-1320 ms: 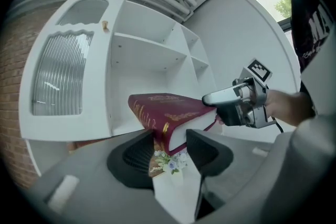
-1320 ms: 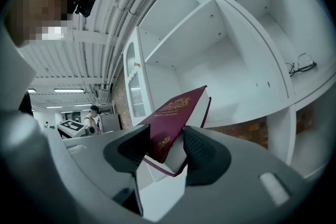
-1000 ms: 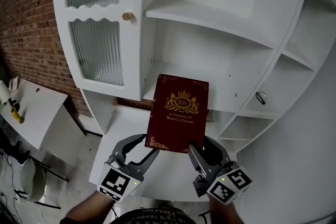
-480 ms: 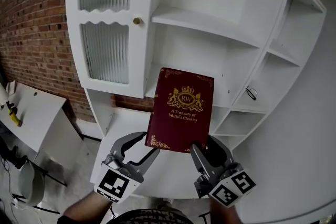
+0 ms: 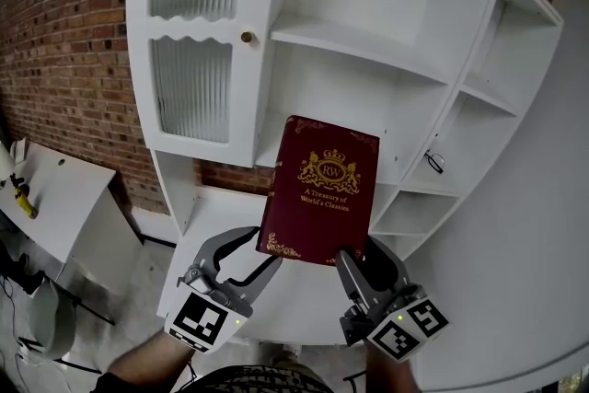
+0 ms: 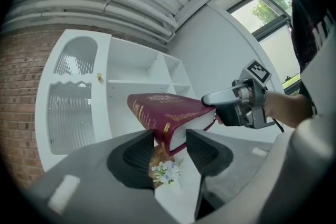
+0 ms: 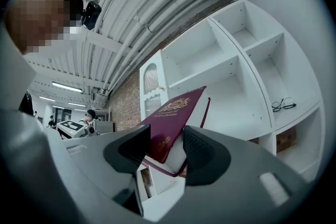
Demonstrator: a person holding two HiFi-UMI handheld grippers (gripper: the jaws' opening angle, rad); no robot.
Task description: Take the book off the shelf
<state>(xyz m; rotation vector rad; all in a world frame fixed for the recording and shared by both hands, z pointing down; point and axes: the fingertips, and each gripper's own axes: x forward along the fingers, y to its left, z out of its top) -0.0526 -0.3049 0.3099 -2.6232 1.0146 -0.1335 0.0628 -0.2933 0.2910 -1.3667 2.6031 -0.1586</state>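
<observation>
A dark red hardback book (image 5: 320, 190) with gold print is held up in front of the white shelf unit (image 5: 368, 41), clear of its shelves. My right gripper (image 5: 361, 255) is shut on the book's lower right corner, one jaw on the front cover and one on the back (image 7: 167, 152). My left gripper (image 5: 260, 249) is open at the lower left corner. In the left gripper view the book (image 6: 168, 113) pokes its spine corner between the jaws of my left gripper (image 6: 169, 152), and my right gripper (image 6: 236, 105) shows at the far end.
A ribbed glass door (image 5: 193, 32) with a brass knob closes the unit's left side. Spectacles (image 5: 434, 163) lie on a right-hand shelf. A brick wall (image 5: 64, 60) and a white table (image 5: 55, 198) are at the left. Small flowers (image 6: 165, 171) sit low in the unit.
The book and both grippers sit slightly higher and further right against the shelf unit. Neither gripper's hold on the book has changed.
</observation>
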